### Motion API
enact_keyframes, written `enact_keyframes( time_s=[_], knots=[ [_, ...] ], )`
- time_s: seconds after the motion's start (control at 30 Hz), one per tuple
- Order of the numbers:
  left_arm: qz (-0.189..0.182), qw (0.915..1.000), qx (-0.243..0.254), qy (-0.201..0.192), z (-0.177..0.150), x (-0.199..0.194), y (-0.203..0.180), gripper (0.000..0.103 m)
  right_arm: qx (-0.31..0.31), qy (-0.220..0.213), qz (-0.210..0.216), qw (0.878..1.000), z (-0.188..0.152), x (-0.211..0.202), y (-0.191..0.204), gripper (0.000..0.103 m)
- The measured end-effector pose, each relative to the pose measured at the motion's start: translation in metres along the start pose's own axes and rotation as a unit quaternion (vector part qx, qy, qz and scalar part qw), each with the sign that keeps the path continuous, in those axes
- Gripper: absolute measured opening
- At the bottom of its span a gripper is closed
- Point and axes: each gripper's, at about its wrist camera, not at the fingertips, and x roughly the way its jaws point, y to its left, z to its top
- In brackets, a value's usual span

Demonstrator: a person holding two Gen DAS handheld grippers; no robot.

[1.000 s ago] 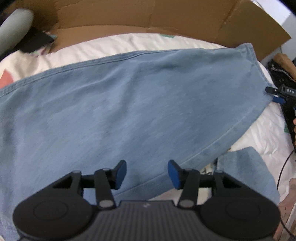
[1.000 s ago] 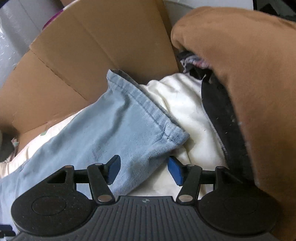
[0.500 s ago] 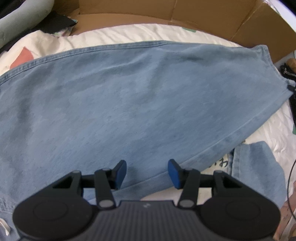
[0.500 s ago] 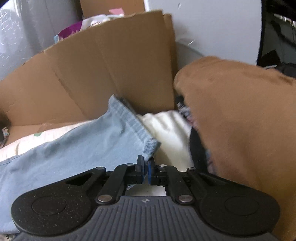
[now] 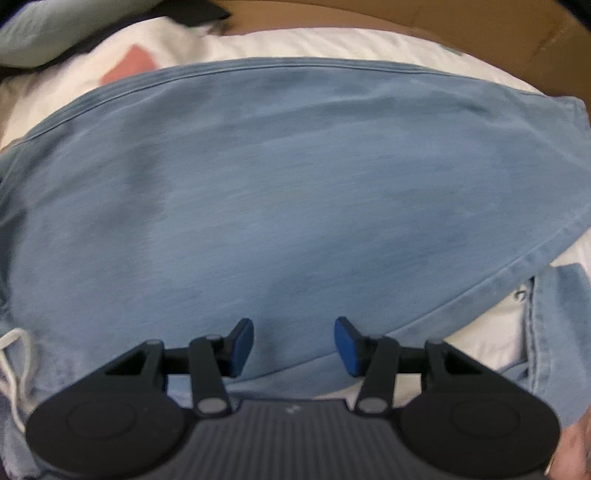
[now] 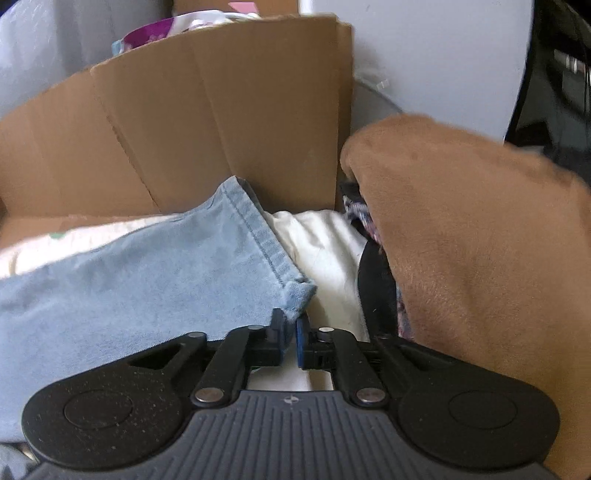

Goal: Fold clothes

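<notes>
White bedding under jeans, cardboard behind.

Brown cardboard sheet behind a white bedsheet, grey pillow at one corner.

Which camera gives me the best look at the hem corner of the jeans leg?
Right wrist view: the hem corner sits sharp and close, pinched between the right gripper pads. The left wrist view shows mostly the broad jeans leg, blurred; its hem only curves along the far right edge.
</notes>
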Motion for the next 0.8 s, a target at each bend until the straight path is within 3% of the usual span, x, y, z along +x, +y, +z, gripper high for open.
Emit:
enact_keyframes(
  time_s=[0.03, 0.07, 0.13, 0.37, 0.43, 0.53, 0.67, 0.7, 0.8],
  knots=[
    [-0.004, 0.9999, -0.013, 0.002, -0.002, -0.001, 0.007, 0.051, -0.011, -0.008, -0.005, 1.0, 0.002, -0.006, 0.003, 0.012],
    [-0.003, 0.9998, -0.017, 0.007, -0.003, -0.001, 0.011, 0.051, -0.018, -0.016, -0.011, 1.0, 0.004, -0.011, 0.005, 0.025],
    [0.002, 0.9996, -0.023, 0.017, -0.006, 0.0, 0.018, 0.047, -0.024, -0.028, -0.019, 0.999, 0.006, -0.021, 0.008, 0.031],
    [0.0, 0.9992, -0.009, 0.038, -0.016, 0.012, 0.014, 0.045, -0.001, -0.033, 0.028, 0.999, 0.004, -0.026, 0.009, 0.032],
    [-0.002, 0.9989, -0.017, 0.043, -0.018, 0.022, 0.015, 0.046, -0.004, -0.027, 0.048, 0.998, 0.002, -0.023, 0.014, 0.032],
    [-0.003, 0.9986, -0.028, 0.045, -0.02, 0.031, 0.016, 0.047, 0.005, -0.008, 0.085, 0.996, -0.001, -0.013, 0.024, 0.041],
    [-0.007, 0.9975, -0.004, 0.071, -0.011, 0.026, 0.011, 0.043, -0.003, 0.009, 0.118, 0.993, -0.005, 0.003, 0.042, 0.042],
    [-0.017, 0.9975, -0.004, 0.069, -0.008, 0.022, 0.01, 0.037, -0.007, 0.012, 0.123, 0.992, -0.004, 0.007, 0.046, 0.042],
    [-0.025, 0.9987, 0.001, 0.043, 0.003, 0.01, 0.002, 0.037, -0.018, 0.016, 0.13, 0.991, 0.003, 0.022, 0.055, 0.042]
  ],
)
